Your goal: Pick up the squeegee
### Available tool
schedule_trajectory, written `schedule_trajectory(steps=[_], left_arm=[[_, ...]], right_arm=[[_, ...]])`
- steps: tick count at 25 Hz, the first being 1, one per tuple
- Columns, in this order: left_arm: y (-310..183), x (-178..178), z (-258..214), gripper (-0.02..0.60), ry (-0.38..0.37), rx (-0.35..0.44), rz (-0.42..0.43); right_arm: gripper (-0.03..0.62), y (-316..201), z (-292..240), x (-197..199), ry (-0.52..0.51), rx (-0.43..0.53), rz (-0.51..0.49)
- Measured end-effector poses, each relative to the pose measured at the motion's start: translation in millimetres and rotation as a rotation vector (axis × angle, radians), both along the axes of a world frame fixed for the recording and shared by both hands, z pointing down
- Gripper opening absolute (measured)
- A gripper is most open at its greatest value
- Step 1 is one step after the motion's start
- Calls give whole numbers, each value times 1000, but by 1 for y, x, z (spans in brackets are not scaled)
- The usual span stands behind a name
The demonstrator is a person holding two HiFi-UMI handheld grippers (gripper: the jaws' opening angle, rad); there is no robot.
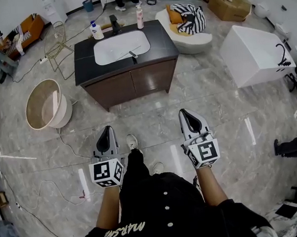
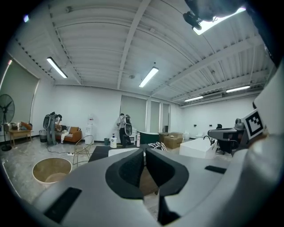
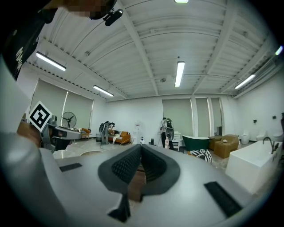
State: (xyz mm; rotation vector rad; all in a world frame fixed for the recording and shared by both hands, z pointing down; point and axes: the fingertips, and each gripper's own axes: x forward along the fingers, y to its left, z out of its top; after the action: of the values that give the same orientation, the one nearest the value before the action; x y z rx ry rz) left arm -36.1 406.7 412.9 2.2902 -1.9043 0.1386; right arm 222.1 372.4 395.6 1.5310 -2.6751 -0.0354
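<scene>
Progress: nothing picked up yet. Left gripper [image 1: 107, 129] and right gripper [image 1: 186, 113] are both held out in front of the person over bare floor [image 1: 224, 104], well short of the counter [image 1: 84, 51]. Neither is near anything on it.

Jaws: L pads together, only a thin slit, nothing in it. R the same, pressed together and empty.

Squeegee [image 1: 113, 22]: prob. the dark head with a brownish handle at the counter's back edge, approx. mid-length, behind the sink [image 1: 102, 55]. Too small to be sure. It lies between a white pump bottle [image 1: 96, 31] toward the back-left and a pink bottle [image 1: 139, 16] toward the back-right, near both. Can't tell if it touches either.

Left to do, as I judge it: close in on the counter, part one set of jaws, reach over the sink to the back edge, clamp the handle, lift clear of the bottles.

Writing: pale letters on the black shirt [image 1: 124, 229], upside-down in the head view and starting "MARS", rest unclear. Marker cubes [image 1: 108, 173] carry square patterns only, no words. Bottle labels too small to read.
</scene>
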Motion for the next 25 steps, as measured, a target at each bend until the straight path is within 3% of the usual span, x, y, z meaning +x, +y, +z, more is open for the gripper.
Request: schedule_trajectory(steps=[6,13,25], left_arm=[[-35,3,6,21,1,2,25],[-108,-6,1,21,-3,12,54],[-241,-67,-6,21,15,19,75]], right_arm=[[-3,-28,2,2,3,8,18],[-3,-90,1,-11,12,6,29],[-3,-225,-10,-68,30,10,64]])
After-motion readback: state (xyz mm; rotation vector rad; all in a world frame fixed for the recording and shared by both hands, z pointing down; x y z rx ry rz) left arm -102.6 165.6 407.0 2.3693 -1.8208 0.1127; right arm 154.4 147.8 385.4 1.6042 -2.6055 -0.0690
